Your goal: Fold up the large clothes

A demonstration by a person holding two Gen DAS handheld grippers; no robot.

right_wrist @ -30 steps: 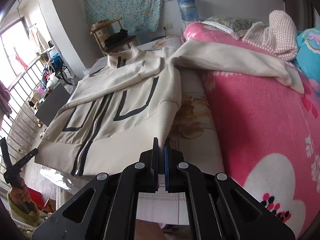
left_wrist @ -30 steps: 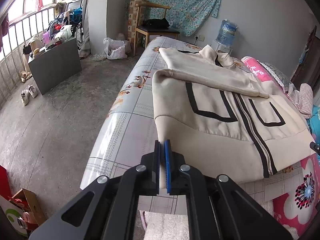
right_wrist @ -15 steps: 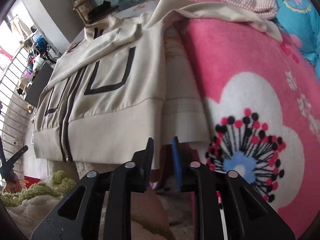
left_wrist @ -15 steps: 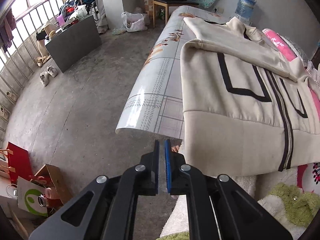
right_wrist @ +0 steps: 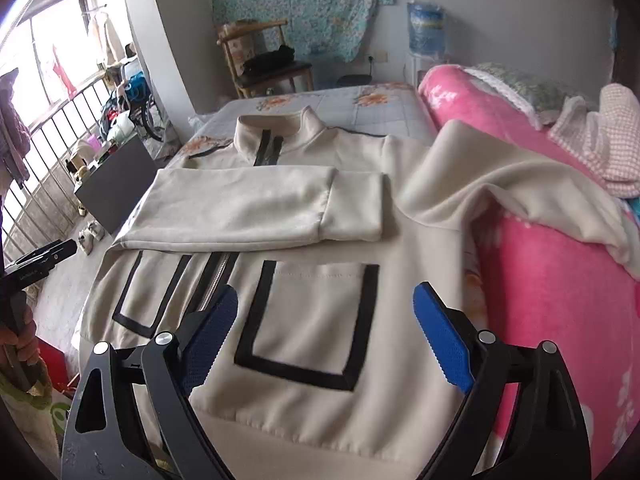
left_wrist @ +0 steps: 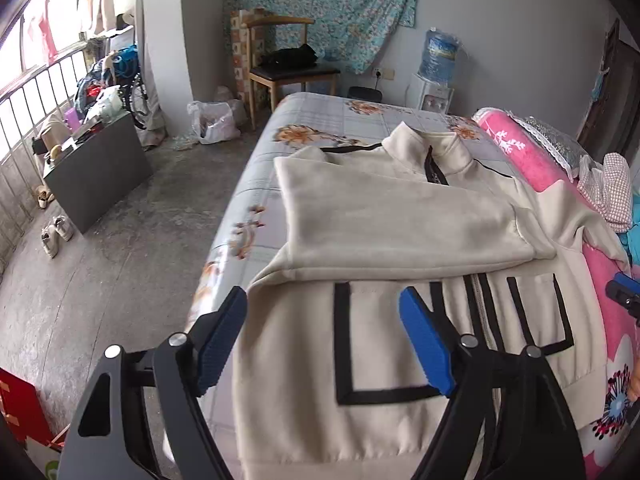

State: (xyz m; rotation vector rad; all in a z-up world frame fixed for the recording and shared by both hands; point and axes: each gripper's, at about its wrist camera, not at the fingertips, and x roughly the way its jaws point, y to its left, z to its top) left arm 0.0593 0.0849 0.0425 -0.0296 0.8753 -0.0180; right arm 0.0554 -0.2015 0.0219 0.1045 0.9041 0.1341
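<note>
Jacket (left_wrist: 384, 216) — soft, matt fleece cloth

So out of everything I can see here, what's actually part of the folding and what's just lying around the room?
Part of the job:
- cream jacket, spread on the bed, one sleeve folded across its chest, the other sleeve draped over the pink blanket
- left gripper and right gripper, jaws opening, nothing between them

Just lying about:
- wooden chair
- water bottle
- shoes
- checked cloth

Jacket (left_wrist: 360, 220) flat on bed (left_wrist: 320, 116), chair (left_wrist: 288, 68) behind.
</note>
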